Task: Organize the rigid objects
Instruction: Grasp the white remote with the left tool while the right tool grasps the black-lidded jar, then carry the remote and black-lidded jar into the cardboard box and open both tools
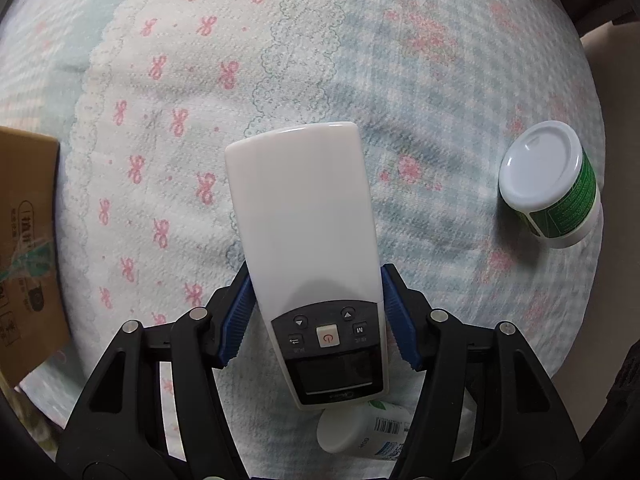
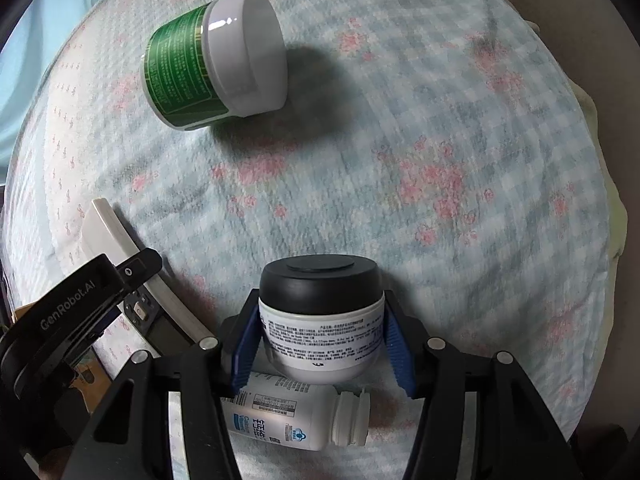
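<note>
Left wrist view, tongs: the left tongs [image 1: 316, 312] are pressed onto the two long edges of a white remote control [image 1: 308, 240], which is pinched near its button end.
Left wrist view, place of the remote: it is held over the patterned bedspread [image 1: 280, 60], pointing away from the camera; whether its far end rests on the cloth cannot be told.
Left wrist view, other things: a green-labelled jar [image 1: 556, 184] with a white lid lies tilted on the bedspread, well apart to the right; a small white bottle [image 1: 360, 432] lies just under the remote's near end; a cardboard box [image 1: 28, 248] is seen at the left edge.
Left wrist view, count: one remote, one jar, one bottle, one box.
Right wrist view, tongs: the right tongs [image 2: 322, 340] are closed around a white jar with a black lid [image 2: 320, 320], a blue pad on each side of its body.
Right wrist view, other things: the white bottle [image 2: 296, 416] lies on its side just below that jar; the green-labelled jar [image 2: 216, 60] lies on its side far up the bedspread [image 2: 440, 160]; the remote [image 2: 120, 248] and the left tongs' arm are seen at the left.
Right wrist view, count: two jars, one bottle, one remote.
Progress, judged: the task seems early. Two things are gripped but not yet put anywhere; the green-labelled jar and the bottle lie loose.
Left to do, judged: nothing is shown sorted; the box is probably where things go, though its inside is hidden.
</note>
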### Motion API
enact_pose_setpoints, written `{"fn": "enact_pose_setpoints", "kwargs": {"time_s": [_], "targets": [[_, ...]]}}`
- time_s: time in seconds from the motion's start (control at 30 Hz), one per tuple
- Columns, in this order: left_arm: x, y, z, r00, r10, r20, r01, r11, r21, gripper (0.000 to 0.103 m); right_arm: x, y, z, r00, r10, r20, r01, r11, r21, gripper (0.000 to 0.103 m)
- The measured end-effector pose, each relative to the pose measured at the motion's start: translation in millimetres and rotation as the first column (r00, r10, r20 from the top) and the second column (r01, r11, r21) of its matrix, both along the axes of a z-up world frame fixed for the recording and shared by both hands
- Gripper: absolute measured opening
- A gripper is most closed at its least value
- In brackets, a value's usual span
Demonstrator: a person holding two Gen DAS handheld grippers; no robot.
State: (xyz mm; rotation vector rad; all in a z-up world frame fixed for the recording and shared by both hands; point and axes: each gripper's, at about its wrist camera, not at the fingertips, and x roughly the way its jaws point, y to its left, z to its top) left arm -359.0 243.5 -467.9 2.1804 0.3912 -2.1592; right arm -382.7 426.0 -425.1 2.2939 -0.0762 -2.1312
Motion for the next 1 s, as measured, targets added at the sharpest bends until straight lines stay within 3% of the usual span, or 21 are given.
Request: {"fn": "enact_pose_setpoints", "kwargs": {"time_s": [0.33,0.6,0.8,1.0], "targets": [[12.5,-11.8,50.7,0.996,-0.015,-0.084,0.016,1.000,0.005,0.057,18.9,18.2,36.0,0.998,0.015,-0.067,-0.018,0.999,-0.045,0.052],[26.7,-28.6,105.2,0.981,-0.046,-0.190,0.048,0.999,0.002,0.058,45.0,20.9,86.1,0.985,0.082,-0.151,-0.098,0.990,-0.102,0.052],[54.9,-60.7,140.5,0.968,-0.049,-0.247,0.049,0.999,-0.007,0.058,57.4,-42.3,125.4,0.948,0.194,-0.251,-0.227,0.968,-0.108,0.052],[87.7,-101.1,169.3,0.962,-0.030,-0.273,0.028,1.000,-0.009,0.058,81.2,-62.3,139.1,0.919,0.258,-0.296,-0.305,0.945,-0.122,0.052]]}}
